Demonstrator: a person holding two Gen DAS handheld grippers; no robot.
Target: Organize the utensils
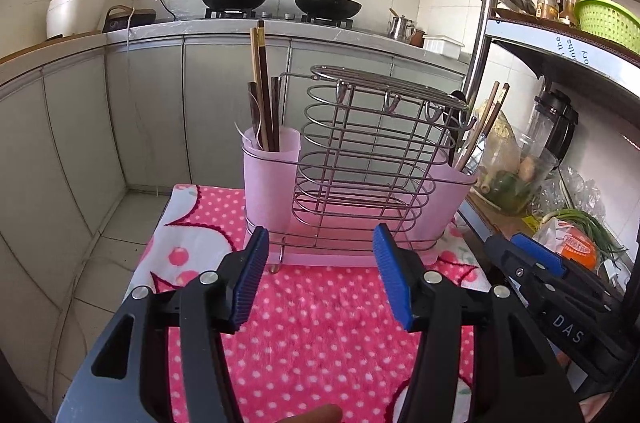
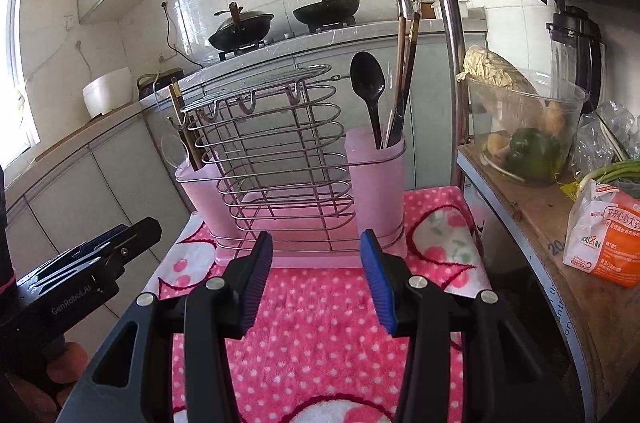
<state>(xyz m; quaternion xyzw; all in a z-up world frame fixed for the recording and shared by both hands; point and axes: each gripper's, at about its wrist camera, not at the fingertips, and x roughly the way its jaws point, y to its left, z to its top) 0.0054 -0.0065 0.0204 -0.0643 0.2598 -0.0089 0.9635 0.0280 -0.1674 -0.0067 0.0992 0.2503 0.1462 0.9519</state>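
You see a shiny chromed wire rack (image 1: 360, 159) with frosted, matt pink plastic cups (image 2: 376, 179). Its chopsticks (image 1: 262, 83) look like dark wood; the spoon (image 2: 368, 83) is glossy black plastic. The cloth (image 1: 320, 323) underneath is fluffy pink fleece. Your gripper pads (image 2: 376, 279) are ribbed blue rubber on matt black plastic.

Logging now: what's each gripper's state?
Left gripper: open, empty.
Right gripper: open, empty.
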